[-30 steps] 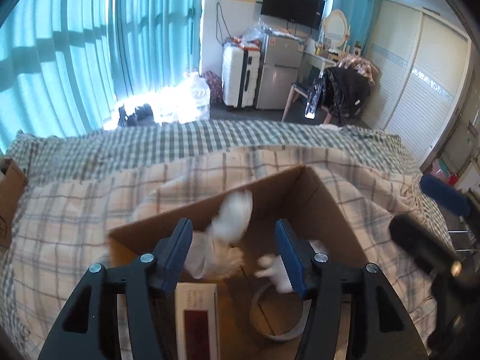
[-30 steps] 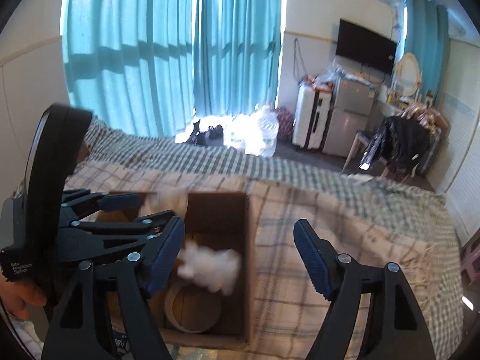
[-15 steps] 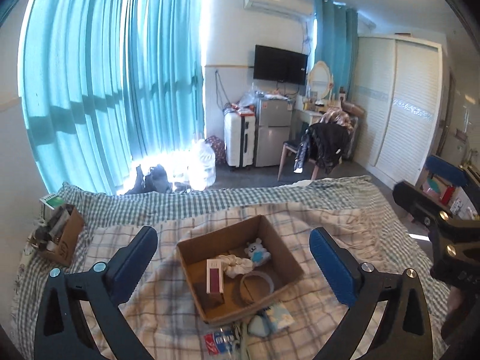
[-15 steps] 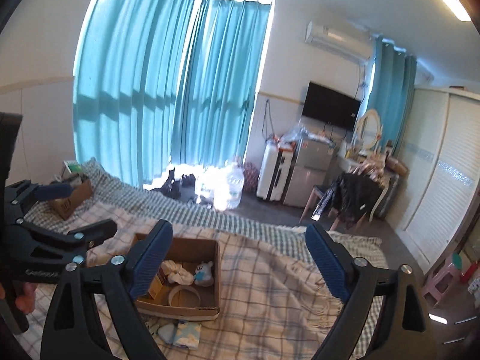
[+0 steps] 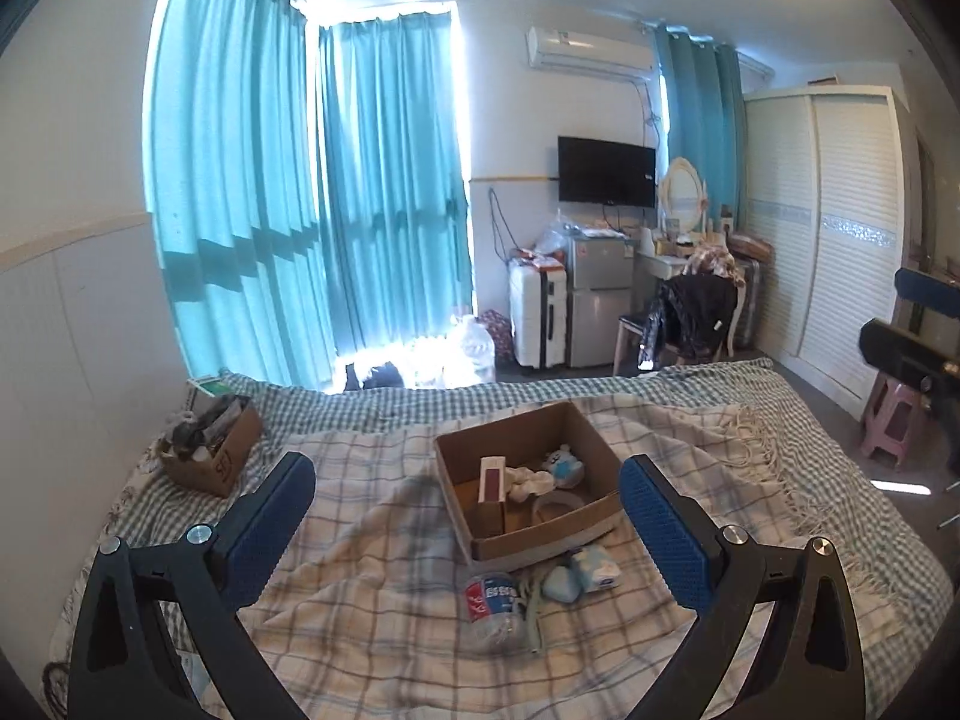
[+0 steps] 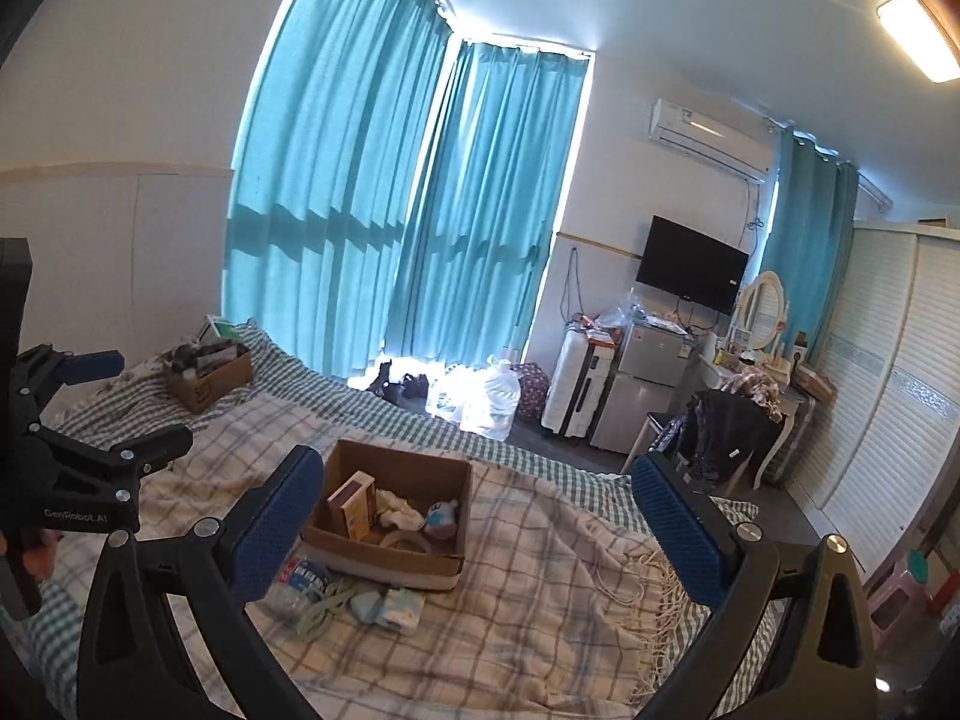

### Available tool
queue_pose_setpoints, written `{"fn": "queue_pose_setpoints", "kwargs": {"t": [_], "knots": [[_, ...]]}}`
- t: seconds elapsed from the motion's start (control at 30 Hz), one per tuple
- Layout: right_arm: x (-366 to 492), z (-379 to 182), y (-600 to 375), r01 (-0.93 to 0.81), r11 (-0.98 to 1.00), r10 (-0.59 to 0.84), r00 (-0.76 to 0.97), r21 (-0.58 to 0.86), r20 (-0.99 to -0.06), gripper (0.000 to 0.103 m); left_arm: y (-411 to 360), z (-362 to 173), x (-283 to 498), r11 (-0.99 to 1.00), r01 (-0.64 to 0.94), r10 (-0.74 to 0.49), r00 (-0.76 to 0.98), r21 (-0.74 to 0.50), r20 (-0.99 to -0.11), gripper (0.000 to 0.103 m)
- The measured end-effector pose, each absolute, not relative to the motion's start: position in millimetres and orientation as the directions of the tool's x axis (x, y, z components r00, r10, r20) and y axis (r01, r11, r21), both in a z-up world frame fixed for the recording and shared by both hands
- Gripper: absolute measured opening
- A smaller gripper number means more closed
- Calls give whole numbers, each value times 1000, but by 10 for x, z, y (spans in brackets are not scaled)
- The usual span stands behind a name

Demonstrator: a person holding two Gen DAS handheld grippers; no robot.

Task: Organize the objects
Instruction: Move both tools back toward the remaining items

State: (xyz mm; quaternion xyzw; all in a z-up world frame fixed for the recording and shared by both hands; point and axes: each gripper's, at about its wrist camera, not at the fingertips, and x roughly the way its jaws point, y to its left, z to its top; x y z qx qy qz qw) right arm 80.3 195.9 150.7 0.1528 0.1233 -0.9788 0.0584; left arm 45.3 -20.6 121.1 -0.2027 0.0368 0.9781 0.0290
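Both your grippers, left gripper (image 5: 465,531) and right gripper (image 6: 474,531), hang wide apart and empty above the bed. Just ahead and below lie a plastic bottle (image 5: 493,600) and tissue packet (image 5: 594,566), unpacked. Beyond them sits the cardboard box (image 5: 591,456), partly filled. Likely next: lower toward the bottle, then grip.

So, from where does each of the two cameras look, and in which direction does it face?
Left wrist: sits on the left hand-held gripper, raised above the bed, facing the cardboard box and the curtains; its open blue pads show, and the right hand-held gripper at the right edge.
Right wrist: sits on the right hand-held gripper, further right, facing the same way; its open pads show, and the left hand-held gripper at the left edge.
Shared: the box, the plastic bottle, the television.
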Motion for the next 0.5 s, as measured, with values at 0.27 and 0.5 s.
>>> {"fn": "queue_pose_setpoints", "kwargs": {"t": [0.27, 0.5], "knots": [[635, 734, 2150, 165, -981, -116, -920, -102, -376, 103, -375, 422, 406, -1000, 17, -9, -894, -15, -448, 103], [-71, 37, 2182, 105, -993, -66, -855, -47, -514, 103, -510, -398, -180, -995, 72, -12, -785, -72, -620, 103]]}}
